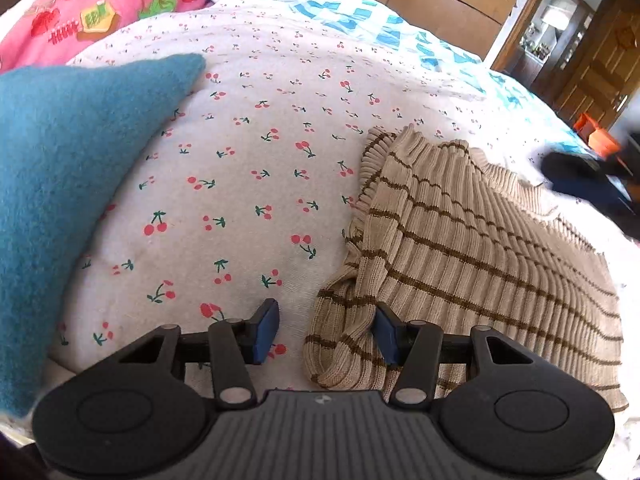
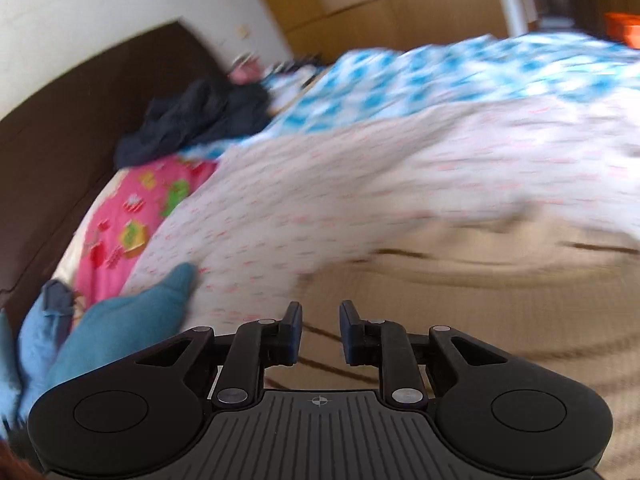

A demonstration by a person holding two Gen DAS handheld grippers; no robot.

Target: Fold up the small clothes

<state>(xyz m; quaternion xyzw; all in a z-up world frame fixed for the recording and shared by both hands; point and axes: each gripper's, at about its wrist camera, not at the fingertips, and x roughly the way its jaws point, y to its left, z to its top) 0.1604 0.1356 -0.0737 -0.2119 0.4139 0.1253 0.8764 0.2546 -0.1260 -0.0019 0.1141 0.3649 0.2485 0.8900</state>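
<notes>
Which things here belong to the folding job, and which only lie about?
Job:
- striped beige sweater
- left tongs, open at its sleeve
- right tongs, empty above the sweater

Lying about:
- teal cloth
- pink patterned fabric
- dark clothes
- cherry-print sheet

Both views daylit and bright. Left wrist view sharp across the cherry-print sheet [image 1: 256, 152] and the striped knit [image 1: 480, 248]; highlights blow out to white at the lower right edge. A dark, smeared shape at the right edge is motion-blurred. Right wrist view heavily motion-blurred: sheet print streaks, knit stripes smear; only the right gripper [image 2: 320, 330] body stays crisp. Strong fisheye bending at the borders of both, with dark corners.
</notes>
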